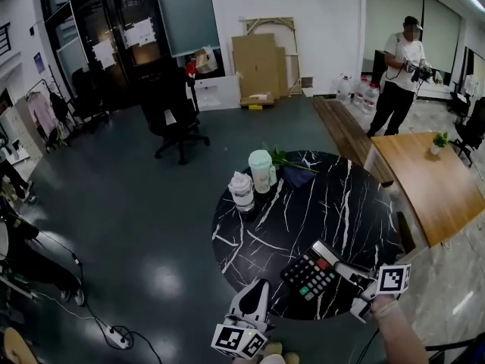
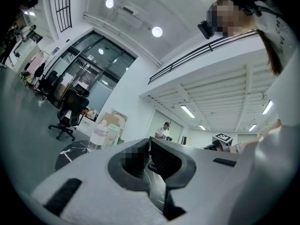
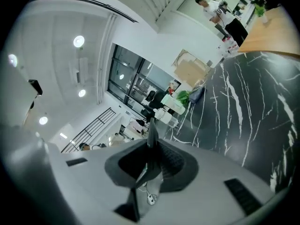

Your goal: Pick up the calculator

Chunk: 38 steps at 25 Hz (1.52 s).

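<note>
A black calculator with red and green keys hangs over the near edge of the round black marble table. My right gripper is shut on its right edge. In the right gripper view the calculator shows edge-on as a thin dark slab standing between the pads of that gripper. My left gripper hovers at the table's near left edge, apart from the calculator. Its fingers come together with nothing between them, as the left gripper view also shows.
At the table's far side stand a white wipes canister, a pale green tub, a leafy sprig and a dark blue cloth. A wooden table lies to the right, an office chair and a person beyond.
</note>
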Motion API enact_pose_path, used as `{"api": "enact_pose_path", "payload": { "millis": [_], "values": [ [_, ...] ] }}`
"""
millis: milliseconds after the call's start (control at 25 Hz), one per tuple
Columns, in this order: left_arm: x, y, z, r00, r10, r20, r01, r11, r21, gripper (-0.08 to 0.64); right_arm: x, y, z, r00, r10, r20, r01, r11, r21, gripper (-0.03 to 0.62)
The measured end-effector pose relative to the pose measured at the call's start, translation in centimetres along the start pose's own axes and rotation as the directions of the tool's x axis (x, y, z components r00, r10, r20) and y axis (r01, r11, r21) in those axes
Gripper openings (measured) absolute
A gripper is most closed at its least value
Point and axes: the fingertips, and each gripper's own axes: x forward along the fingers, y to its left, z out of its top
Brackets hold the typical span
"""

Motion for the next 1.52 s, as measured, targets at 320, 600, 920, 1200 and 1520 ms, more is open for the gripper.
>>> {"api": "enact_pose_path", "payload": {
  "millis": [320,600,920,1200,1520],
  "values": [
    [0.0,-2.6,3.2,0.999,-0.04,0.036,0.039,0.999,0.016,0.008,-2.9,3.9,2.2,0.994,0.011,0.108,-0.01,1.0,-0.014,0.054],
    [1.0,-4.4,4.7,0.995,-0.084,0.053,0.081,0.996,0.047,0.008,-4.2,5.8,3.4,0.983,0.05,0.177,-0.046,0.999,-0.027,0.054],
    [0.8,-5.4,5.2,0.994,-0.092,0.057,0.09,0.995,0.039,0.008,-5.4,6.4,4.0,0.976,0.039,0.216,-0.036,0.999,-0.019,0.054],
    [0.3,-5.7,4.6,0.994,-0.095,0.047,0.093,0.995,0.036,0.008,-5.8,6.4,3.7,0.973,0.034,0.227,-0.032,0.999,-0.008,0.054],
    [-0.3,-5.7,3.8,0.995,-0.093,0.033,0.092,0.995,0.035,0.008,-6.0,6.2,3.5,0.97,0.033,0.24,-0.033,0.999,-0.003,0.054]
  ]
}}
